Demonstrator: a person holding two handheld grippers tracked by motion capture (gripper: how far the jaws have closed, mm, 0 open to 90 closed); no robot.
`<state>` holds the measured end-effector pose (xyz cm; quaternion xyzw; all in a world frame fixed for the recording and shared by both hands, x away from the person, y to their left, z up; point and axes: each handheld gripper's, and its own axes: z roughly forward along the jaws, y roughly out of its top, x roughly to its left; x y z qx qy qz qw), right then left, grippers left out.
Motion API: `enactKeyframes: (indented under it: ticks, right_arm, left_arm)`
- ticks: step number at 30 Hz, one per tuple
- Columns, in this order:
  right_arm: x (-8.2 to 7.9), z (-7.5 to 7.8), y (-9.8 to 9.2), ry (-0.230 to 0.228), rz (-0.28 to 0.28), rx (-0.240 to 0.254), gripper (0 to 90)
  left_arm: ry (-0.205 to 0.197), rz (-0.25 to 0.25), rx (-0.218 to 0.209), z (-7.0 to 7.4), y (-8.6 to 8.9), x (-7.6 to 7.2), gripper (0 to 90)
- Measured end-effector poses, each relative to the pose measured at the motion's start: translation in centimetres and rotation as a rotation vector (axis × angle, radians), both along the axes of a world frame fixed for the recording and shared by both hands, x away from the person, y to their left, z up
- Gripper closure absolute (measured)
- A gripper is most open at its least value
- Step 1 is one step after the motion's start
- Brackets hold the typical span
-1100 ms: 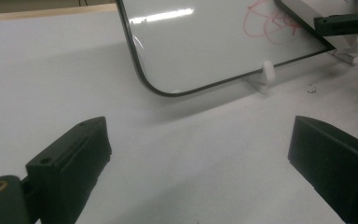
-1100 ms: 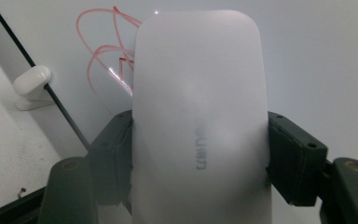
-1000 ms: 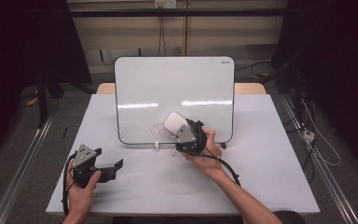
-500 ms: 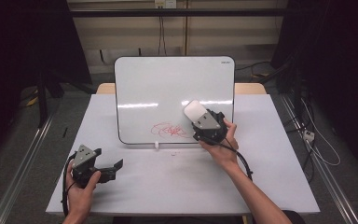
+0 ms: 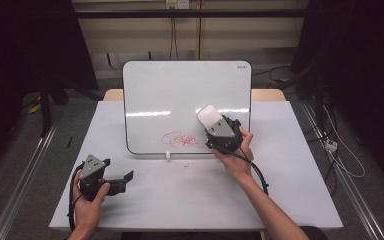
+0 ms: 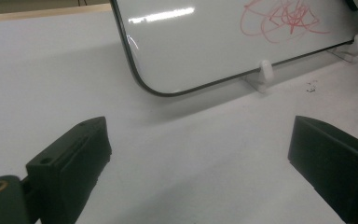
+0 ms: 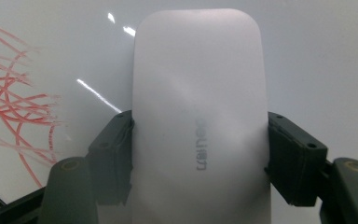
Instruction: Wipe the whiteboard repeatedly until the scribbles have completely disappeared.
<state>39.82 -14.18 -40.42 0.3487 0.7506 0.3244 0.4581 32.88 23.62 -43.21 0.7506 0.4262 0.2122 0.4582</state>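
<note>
Looking down from the high view, one whiteboard [image 5: 180, 100] stands propped at centre frame on the white surface [image 5: 190, 195]. One red scribble [image 5: 182, 140] sits low on the board, apparently untouched; wiping is judged barely begun, if at all. Right tongs [image 5: 211, 121], right of centre, clamp one white eraser [image 5: 209, 116], held against or just before the board, right of the scribble. Left tongs [image 5: 125, 177], lower left, rest idle on the surface.

Left gripper view: left tongs [image 6: 200, 163] gape wide, nothing between them; scribble [image 6: 284, 18] at upper right, two white board feet [image 6: 265, 72] visible.

Right gripper view: right tongs [image 7: 198, 158] closed on the eraser [image 7: 198, 116]; scribble [image 7: 18, 93] at left edge, all still to erase.
</note>
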Motion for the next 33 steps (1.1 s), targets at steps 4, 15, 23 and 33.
enactKeyframes:
  ticks: [4, 15, 23, 33]
  right_arm:
    - [-0.1, -0.3, 0.8, 0.001, 0.016, -0.009, 31.5]
    - [-0.4, -0.9, 3.2, -0.004, 0.052, -0.032, 31.5]
    - [-0.5, -1.3, 4.7, -0.01, 0.076, -0.046, 31.5]
    - [-0.8, -1.9, 6.6, -0.011, 0.113, -0.058, 31.5]
  left_arm:
    - [0.001, 0.001, -0.002, 0.0, 0.0, 0.0, 5.4]
    - [0.0, -0.001, -0.002, 0.0, 0.0, 0.0, 5.4]
    - [0.0, -0.003, -0.004, 0.0, -0.1, 0.0, 5.4]
    - [-0.003, -0.002, -0.004, 0.1, 0.0, 0.0, 5.4]
